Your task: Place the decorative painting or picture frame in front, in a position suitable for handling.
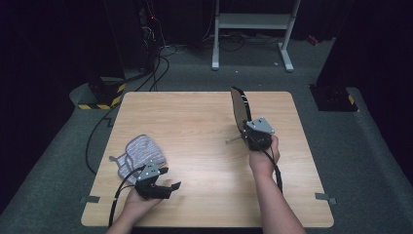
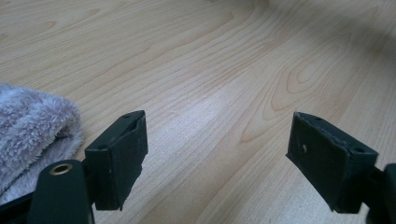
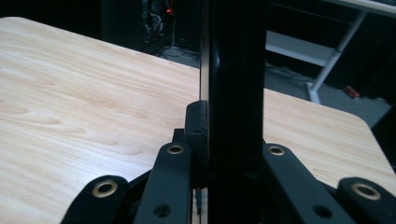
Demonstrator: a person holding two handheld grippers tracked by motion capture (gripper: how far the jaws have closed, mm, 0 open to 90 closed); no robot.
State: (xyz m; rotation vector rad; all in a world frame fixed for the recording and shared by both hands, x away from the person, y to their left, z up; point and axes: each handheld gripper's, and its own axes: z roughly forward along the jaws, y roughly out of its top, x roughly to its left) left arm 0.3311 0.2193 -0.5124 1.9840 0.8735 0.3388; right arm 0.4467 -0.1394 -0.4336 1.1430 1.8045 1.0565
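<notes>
A black round plate (image 1: 240, 103) stands on edge above the right half of the wooden table (image 1: 195, 117). My right gripper (image 1: 247, 130) is shut on its lower rim. In the right gripper view the plate (image 3: 233, 56) rises as a dark vertical band between the two jaws of that gripper (image 3: 229, 135), which press on it from both sides. A folded grey fluffy cloth (image 1: 140, 152) lies at the table's left front. Just to the near right of it, my left gripper (image 1: 171, 178) is open and holds nothing. From the left gripper view, the cloth (image 2: 32, 126) sits left of the open gripper (image 2: 217, 140).
A white metal stand (image 1: 253, 22) is on the carpet beyond the table. Cables (image 1: 156, 63) and a base with yellow and black stripes (image 1: 104, 95) lie at the far left. Bare wood stretches between the two grippers.
</notes>
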